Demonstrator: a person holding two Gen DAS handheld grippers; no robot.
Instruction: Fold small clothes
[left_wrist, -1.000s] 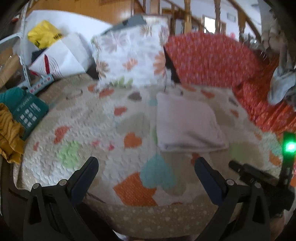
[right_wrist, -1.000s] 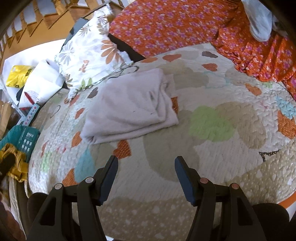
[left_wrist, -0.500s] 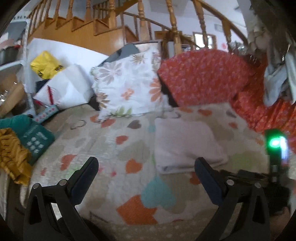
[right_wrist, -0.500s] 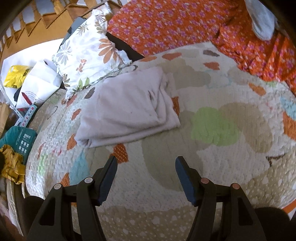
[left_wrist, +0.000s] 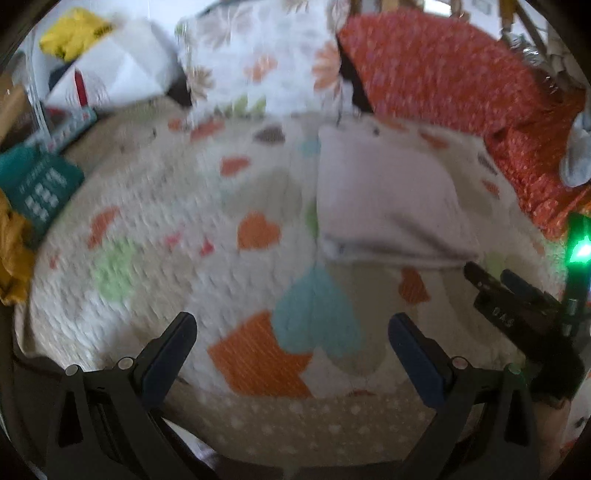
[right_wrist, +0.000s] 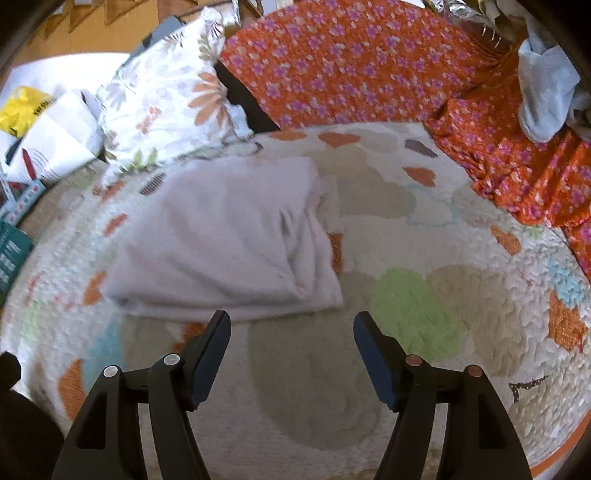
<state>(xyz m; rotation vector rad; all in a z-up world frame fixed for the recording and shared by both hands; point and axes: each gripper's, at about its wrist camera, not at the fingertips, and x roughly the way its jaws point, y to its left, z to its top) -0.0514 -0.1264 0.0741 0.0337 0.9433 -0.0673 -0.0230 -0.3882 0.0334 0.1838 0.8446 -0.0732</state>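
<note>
A pale lilac folded garment lies flat on the heart-patterned quilt. My left gripper hovers open over the quilt's near edge, short of the garment and to its left, nothing between its fingers. My right gripper is just short of the garment's near hem, its jaws opening, with only quilt between them; its left fingertip overlaps the hem in the picture. The right gripper's body with a green light shows at the right edge of the left wrist view.
A floral pillow and an orange flowered cover stand behind the quilt. A grey-white cloth heap lies far right. White bags, a yellow bag, a teal box and a mustard cloth crowd the left.
Both grippers have come lower and nearer to the folded garment, which now looms larger. The right gripper's jaws stand slightly wider. The garment has not moved.
</note>
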